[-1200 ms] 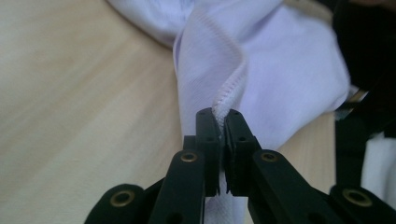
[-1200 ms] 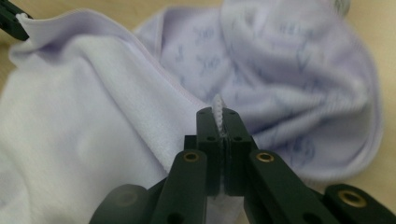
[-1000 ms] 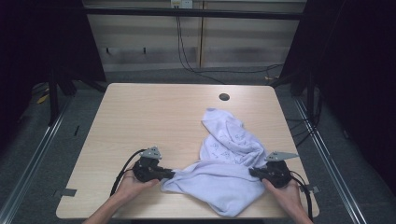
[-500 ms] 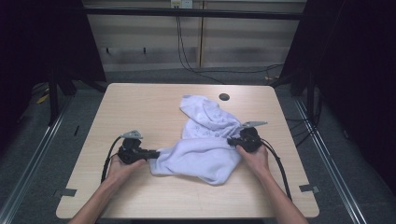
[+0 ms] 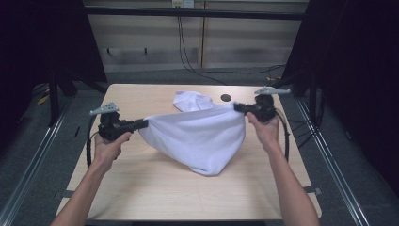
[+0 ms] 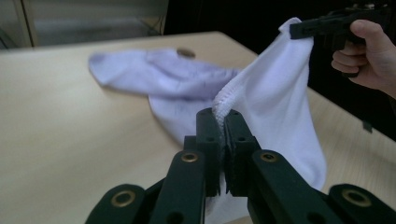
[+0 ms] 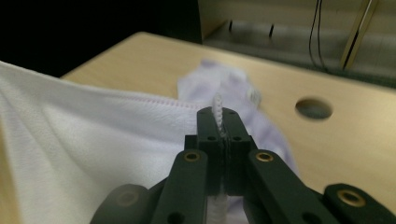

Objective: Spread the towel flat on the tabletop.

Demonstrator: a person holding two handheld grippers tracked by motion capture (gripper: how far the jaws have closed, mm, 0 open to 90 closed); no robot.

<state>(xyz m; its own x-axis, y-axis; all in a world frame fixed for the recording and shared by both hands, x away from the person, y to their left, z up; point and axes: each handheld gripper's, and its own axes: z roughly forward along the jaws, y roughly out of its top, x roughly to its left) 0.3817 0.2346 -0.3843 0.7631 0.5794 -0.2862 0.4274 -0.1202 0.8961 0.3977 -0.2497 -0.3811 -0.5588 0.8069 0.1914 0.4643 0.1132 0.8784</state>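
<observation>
Both tools lifted white cloth (image 5: 200,134) off wooden table (image 5: 141,174) w/ hole (image 5: 226,98).

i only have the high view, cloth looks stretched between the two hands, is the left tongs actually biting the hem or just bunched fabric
observer: In the left gripper view the left tongs are shut on the stitched hem of the white cloth, which comes up between the closed jaws.
operator: and the right one
observer: In the right gripper view the right tongs are shut on a hem as well; a ridge of stitching stands up between the jaws.
operator: any marks on the hem i cant see from up here
observer: The right gripper view shows a faint pink line of stitching along the stretched edge.
</observation>
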